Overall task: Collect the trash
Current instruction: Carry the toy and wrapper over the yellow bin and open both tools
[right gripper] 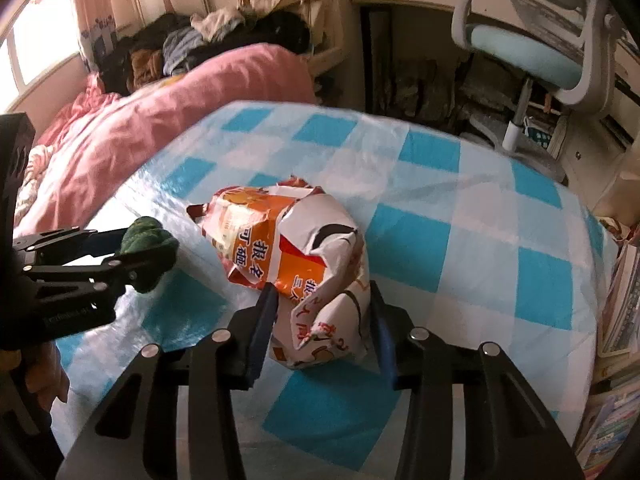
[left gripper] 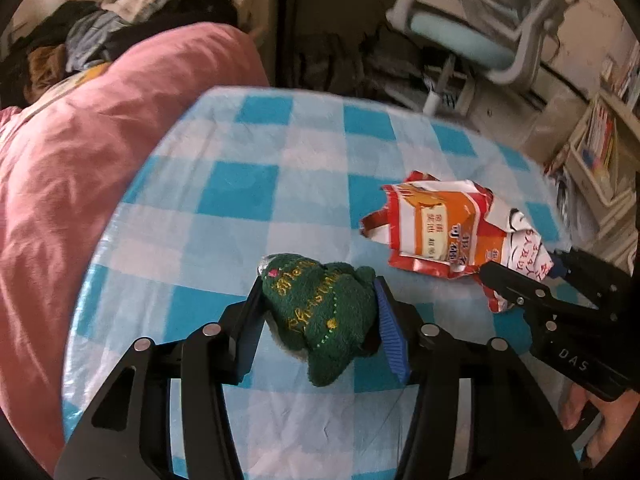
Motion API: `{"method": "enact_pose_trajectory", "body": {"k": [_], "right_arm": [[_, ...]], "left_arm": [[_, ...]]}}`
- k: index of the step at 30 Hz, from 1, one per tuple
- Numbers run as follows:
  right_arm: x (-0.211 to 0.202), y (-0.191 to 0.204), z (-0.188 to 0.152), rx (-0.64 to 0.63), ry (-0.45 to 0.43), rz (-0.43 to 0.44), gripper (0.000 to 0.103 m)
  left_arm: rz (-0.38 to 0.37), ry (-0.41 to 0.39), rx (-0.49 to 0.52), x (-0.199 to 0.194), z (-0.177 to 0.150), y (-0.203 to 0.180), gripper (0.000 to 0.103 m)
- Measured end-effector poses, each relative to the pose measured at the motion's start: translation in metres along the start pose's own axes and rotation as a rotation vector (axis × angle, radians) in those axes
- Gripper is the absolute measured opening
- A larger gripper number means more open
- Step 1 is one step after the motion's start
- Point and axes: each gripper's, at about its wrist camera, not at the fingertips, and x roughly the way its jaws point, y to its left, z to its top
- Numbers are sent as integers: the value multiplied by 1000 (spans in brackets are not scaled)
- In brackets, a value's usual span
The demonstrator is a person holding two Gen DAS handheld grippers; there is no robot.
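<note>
Your left tongs (left gripper: 318,312) are clamped on a fuzzy green plush (left gripper: 320,316), and your right tongs (right gripper: 322,320) pinch the crinkly orange-and-white wrapper (right gripper: 296,248). Beyond both, the glossy blue-checked tablecloth (right gripper: 460,240) runs bare to its rounded far edge.

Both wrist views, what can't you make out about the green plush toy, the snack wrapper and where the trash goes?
- Green plush toy: underside hidden, left wrist view, by its own body and left gripper.
- Crumpled snack wrapper: contents unseen, right wrist view; right gripper covers its near end.
- Trash bin: in neither view.
</note>
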Motion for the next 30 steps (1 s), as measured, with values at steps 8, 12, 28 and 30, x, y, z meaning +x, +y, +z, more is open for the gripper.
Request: {"method": "enact_pose_trajectory", "body": {"k": [8,12,28,30], "right_arm": [[-38,18,-2,46,-84,37,43],[-59,32,-9,58,-111,50,43],[-126,90,-70,32,-165,60,44],[-132,94,-80,37,-164,65,44]], "left_arm": [[19,-84,-7,-49,-11,12,50],[34,-135,15,-78,-20,14,50],[44,-167,13,-149,-99,28,50],[46,-165,10,-154,-110,28,50]]}}
